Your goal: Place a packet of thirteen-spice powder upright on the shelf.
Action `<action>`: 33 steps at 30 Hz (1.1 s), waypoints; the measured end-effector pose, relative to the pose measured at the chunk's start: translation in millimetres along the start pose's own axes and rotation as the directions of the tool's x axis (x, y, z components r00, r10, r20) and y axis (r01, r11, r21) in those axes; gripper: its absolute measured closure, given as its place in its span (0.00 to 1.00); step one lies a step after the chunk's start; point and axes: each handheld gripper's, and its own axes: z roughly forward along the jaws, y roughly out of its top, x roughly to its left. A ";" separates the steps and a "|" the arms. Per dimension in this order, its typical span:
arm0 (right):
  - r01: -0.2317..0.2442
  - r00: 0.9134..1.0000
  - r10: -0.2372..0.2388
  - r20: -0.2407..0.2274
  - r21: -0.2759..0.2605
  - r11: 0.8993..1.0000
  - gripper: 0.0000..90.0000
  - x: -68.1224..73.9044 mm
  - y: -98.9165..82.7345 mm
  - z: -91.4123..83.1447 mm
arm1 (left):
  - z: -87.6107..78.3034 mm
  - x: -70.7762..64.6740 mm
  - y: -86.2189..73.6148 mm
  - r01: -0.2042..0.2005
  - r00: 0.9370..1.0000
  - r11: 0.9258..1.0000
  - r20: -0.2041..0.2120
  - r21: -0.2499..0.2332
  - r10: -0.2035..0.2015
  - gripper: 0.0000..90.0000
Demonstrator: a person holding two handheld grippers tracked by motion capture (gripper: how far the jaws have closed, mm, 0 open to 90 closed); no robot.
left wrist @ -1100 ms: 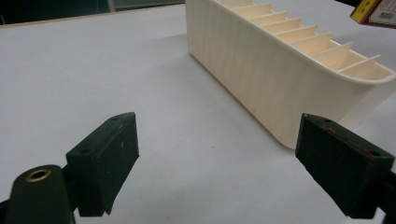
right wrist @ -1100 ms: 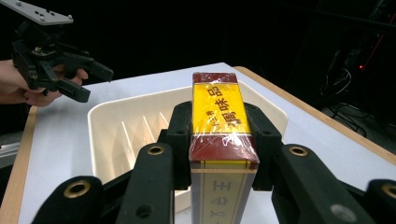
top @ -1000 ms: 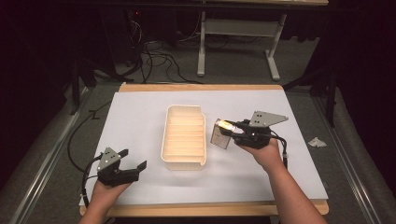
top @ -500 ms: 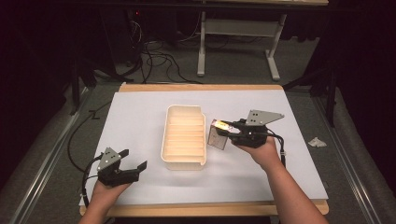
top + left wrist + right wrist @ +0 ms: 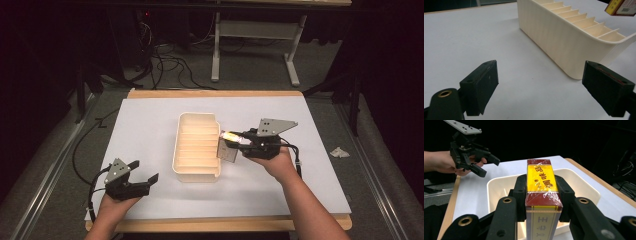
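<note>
— What's in your grippers?

— My right gripper (image 5: pixel 541 195) pinches a wrapped yellow-and-red box (image 5: pixel 541 185) by its two broad sides. My left gripper (image 5: pixel 541 85) has its jaws spread wide on nothing, low over the white table (image 5: pixel 150 125).

— And the cream tray (image 5: pixel 196 147)?

— Its slots show nothing inside. The box hangs at the tray's right rim, its long axis pointing away from my hand toward the tray.

Overhead light falls evenly on the white surface (image 5: pixel 150 130) while the room behind sinks into near-black. Glare burns out the yellow face of the wrapped box (image 5: pixel 230 136) in the high view; shadows stay soft, and near jaws blur slightly.
</note>
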 end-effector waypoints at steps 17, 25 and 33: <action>0.019 0.999 -0.020 -0.046 -0.011 1.000 0.76 9.0 7.6 17.4 | -1.9 2.1 3.5 0.000 1.000 1.000 -0.008 -0.027 0.000 0.15; 0.039 0.996 -0.039 -0.078 -0.010 0.999 0.76 18.7 14.8 28.7 | -1.8 2.1 3.5 -0.001 1.000 1.000 -0.008 -0.026 0.000 0.15; 0.048 0.993 -0.049 -0.109 -0.012 0.999 0.76 26.3 17.4 39.4 | -2.2 1.9 3.7 0.003 1.000 1.000 -0.006 -0.027 -0.003 0.15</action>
